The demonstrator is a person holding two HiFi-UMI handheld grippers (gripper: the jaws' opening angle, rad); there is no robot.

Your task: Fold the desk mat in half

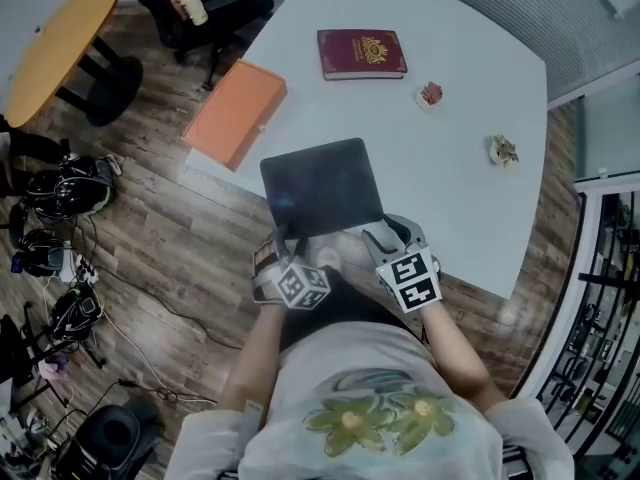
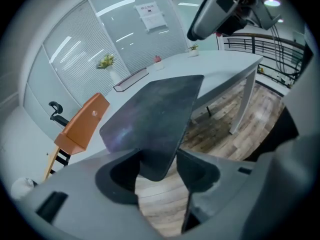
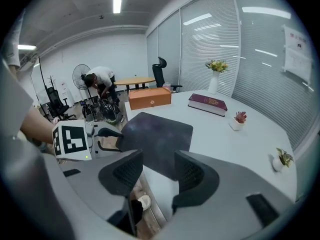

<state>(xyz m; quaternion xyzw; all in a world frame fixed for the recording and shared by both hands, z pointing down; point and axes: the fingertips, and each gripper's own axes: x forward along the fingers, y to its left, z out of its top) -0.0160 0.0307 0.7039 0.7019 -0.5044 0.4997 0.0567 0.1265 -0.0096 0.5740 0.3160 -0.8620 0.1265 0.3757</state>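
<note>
Desk mat point(image 1: 322, 186), dark and flat, lies at the near edge of the white table point(image 1: 455, 203) in the head view, with its near-left corner out past the edge over the wooden floor. The left gripper point(image 1: 283, 243) sits at that overhanging corner and the right gripper point(image 1: 392, 236) at the mat's near-right corner. Farther back on the table are a closed orange box point(image 1: 237, 113) that juts past the left edge, a closed maroon book point(image 1: 361, 54), a small pot holding a pink plant point(image 1: 431, 94), and another small pot holding a green plant point(image 1: 503, 150).

In the left gripper view, the left gripper's point(image 2: 157, 171) jaws stand apart. The desk mat's point(image 2: 155, 114) rounded corner reaches into the gap between them, above the floorboards, and the pads do not squeeze it. Behind are the orange box point(image 2: 82, 126), the book point(image 2: 131, 79) and a white vase point(image 2: 114, 76) holding yellow-green flowers.

In the right gripper view, the right gripper's point(image 3: 152, 171) jaws are also spread. The mat's point(image 3: 157, 134) near edge and the table's rim show through the gap, and nothing is pinched. The left gripper's marker cube point(image 3: 70, 140) shows at the left beside the mat. The vase point(image 3: 214, 83) with its flowers stands by the book point(image 3: 207, 104), and both small pots keep their plants. In the background a person point(image 3: 100, 81) bends over.
</note>
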